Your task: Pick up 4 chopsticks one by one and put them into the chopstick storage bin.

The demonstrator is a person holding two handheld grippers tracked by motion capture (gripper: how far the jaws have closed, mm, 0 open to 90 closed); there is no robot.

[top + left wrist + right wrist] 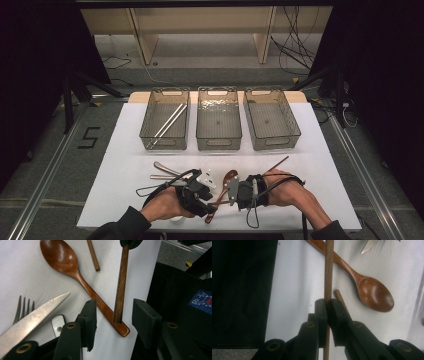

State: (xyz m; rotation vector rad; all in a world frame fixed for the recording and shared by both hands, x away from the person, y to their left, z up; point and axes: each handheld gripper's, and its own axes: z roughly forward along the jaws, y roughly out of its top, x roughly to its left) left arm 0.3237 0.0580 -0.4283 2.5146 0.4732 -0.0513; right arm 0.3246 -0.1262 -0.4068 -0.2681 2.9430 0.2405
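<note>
Wooden chopstick [328, 267] is pinched in your right gripper [327, 305], held above the white table [120, 165] across the wooden spoon [75, 272]. Your left gripper [113, 315] stands spread, the chopstick's free end between its pads, untouched. Floor marking [89, 137] reads "5"

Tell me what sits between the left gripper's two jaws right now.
In the left gripper view, the free end of the wooden chopstick that the right gripper clamps hangs between the left gripper jaws, over the wooden spoon handle.
</note>
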